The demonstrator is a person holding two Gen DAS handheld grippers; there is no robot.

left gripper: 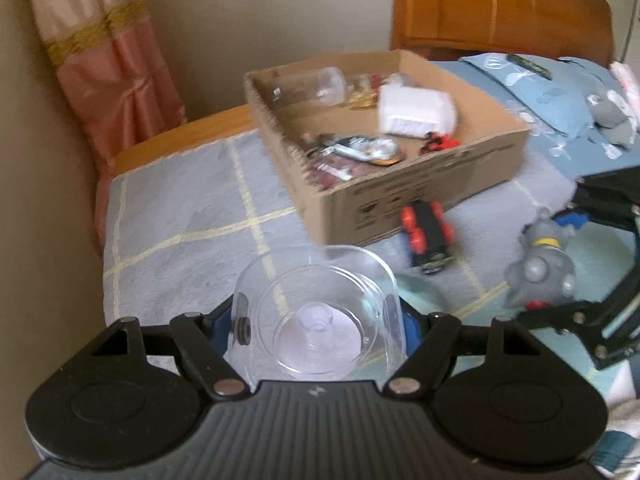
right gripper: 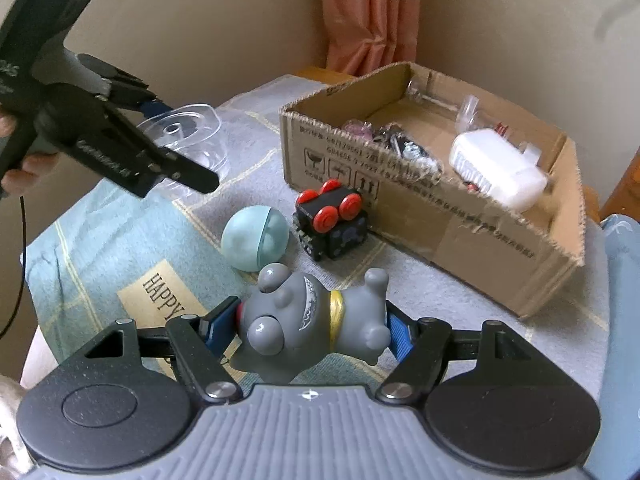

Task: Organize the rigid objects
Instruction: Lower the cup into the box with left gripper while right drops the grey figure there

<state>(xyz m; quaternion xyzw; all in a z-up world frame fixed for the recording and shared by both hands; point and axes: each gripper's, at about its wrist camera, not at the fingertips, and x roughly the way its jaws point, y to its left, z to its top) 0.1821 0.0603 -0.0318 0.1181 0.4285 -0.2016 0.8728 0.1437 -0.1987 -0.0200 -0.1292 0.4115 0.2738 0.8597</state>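
1. The left gripper [left gripper: 320,330] clamps a clear plastic lid [left gripper: 318,320], held above the bedspread [left gripper: 180,216].
2. The right gripper [right gripper: 308,330] grips a grey toy figure [right gripper: 312,320] by its sides.
3. A black toy car [right gripper: 330,224] and a teal ball [right gripper: 255,238] lie on the bed, the car just before the cardboard box [right gripper: 460,220].

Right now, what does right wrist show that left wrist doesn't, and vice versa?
Right wrist only: teal ball on the bed, and the person's hand holding the left gripper.

Left wrist only: orange wooden headboard, blue pillow with a grey plush.

Both: cardboard box, white container inside, black toy car with red wheels, grey figurine in the right gripper, clear plastic container, pink curtain.
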